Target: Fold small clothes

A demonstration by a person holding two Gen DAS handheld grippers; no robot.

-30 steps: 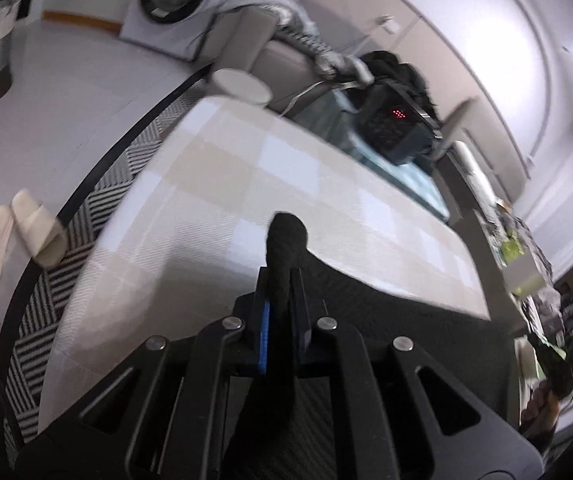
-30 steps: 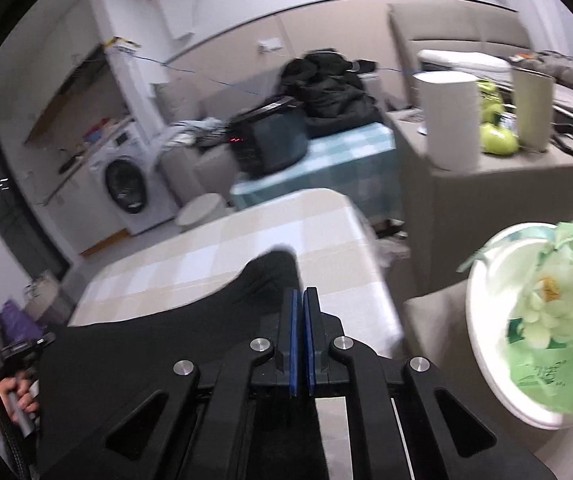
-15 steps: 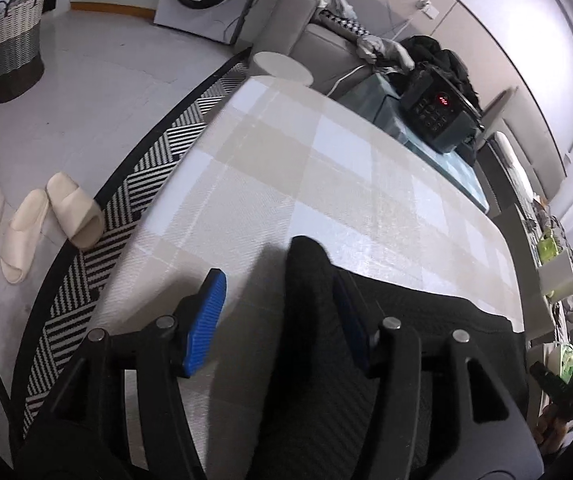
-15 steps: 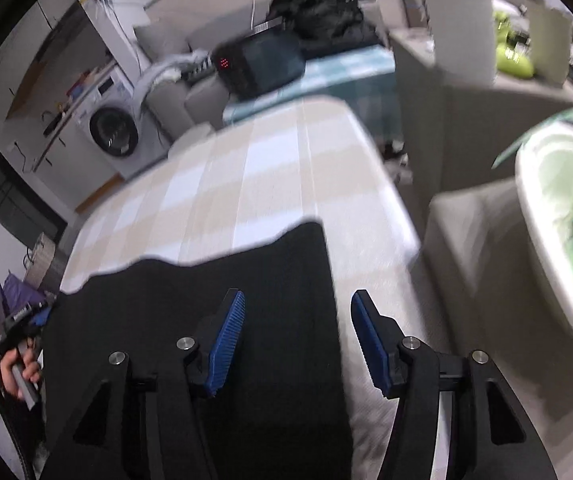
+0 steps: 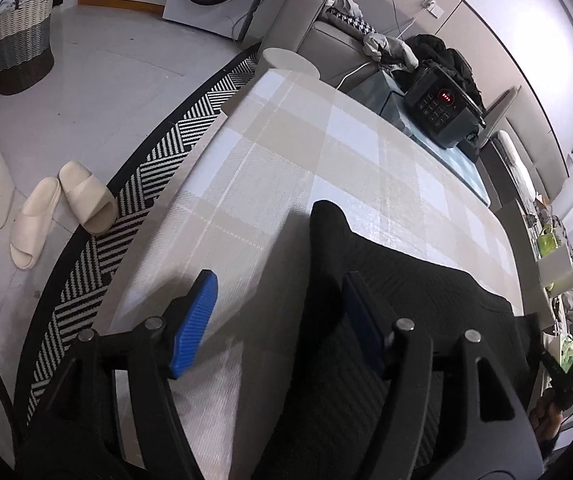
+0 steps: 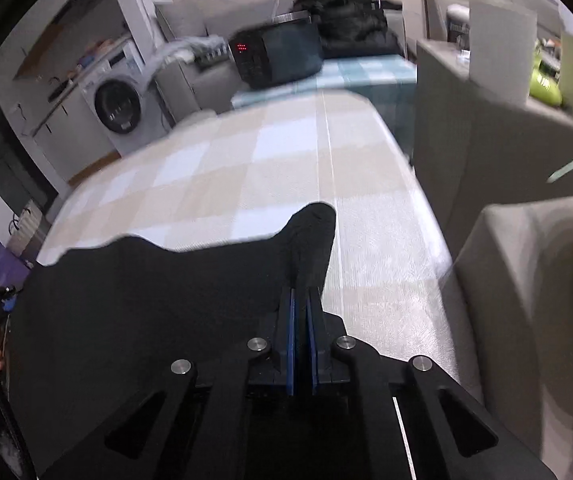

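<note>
On the checked tablecloth (image 5: pixel 326 152), one black garment (image 5: pixel 414 280) laid flat, long axis running across the table from the left tongs to the right. Far edge uneven in the right wrist view, with a raised corner at the right end.

Left gripper (image 5: pixel 282 320): jaws wide apart, holding nothing. Blue pads (image 5: pixel 194 320) set either side of the garment's left edge: left finger over bare cloth of the table, right finger over the black fabric. Left corner of the garment pointing ahead, just beyond the fingertips and slightly right of centre. Contact between pads and fabric not determinable from this angle.

Right gripper (image 6: pixel 301 320): jaws pinched together on the garment's right corner, a peak of black fabric (image 6: pixel 314 232) standing up directly ahead of the fingertips. View somewhat blurred.

Assessment: right end secured, left end free. Next step judged to require a grip by the left tongs on the near corner, lying immediately ahead and a little to the right, so that both ends can be carried together across the short axis. Risk noted: pull from one end only likely to drag or skew the piece. Fold itself not yet made.
</note>
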